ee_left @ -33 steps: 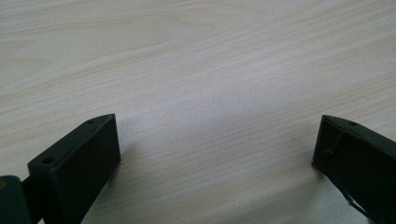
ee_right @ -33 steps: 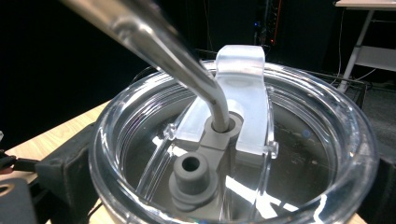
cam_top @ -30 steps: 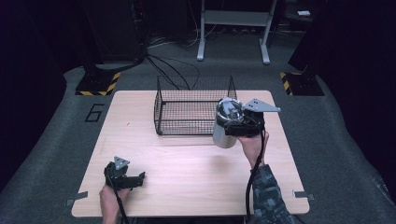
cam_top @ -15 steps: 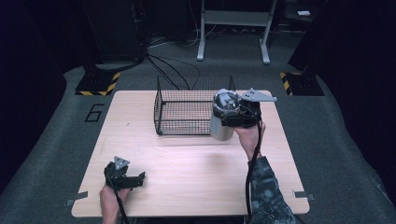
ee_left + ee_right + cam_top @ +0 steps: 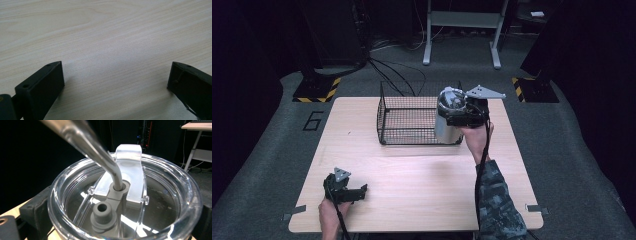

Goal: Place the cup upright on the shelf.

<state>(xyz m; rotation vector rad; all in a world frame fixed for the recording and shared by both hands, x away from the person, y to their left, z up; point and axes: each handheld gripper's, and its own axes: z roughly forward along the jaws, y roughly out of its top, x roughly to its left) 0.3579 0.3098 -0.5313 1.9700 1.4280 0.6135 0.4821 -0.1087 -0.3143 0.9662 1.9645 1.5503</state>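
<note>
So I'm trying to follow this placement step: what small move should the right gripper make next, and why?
Probably carry the tumbler a little further left over the wire basket before lowering. The right gripper is shut on it, held above the table at the basket's right wall, not yet inside. Its clear lid and metal straw are in place. The left gripper rests open, away from the basket.

Right hand-held gripper point(image 5: 451, 114) holds tumbler point(image 5: 447, 122) beside basket point(image 5: 407, 120).

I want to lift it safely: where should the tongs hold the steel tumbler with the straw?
Grip the tumbler around its round body just under the clear lid, from the side, as the right tongs do. The bent straw blocks a top approach.
</note>
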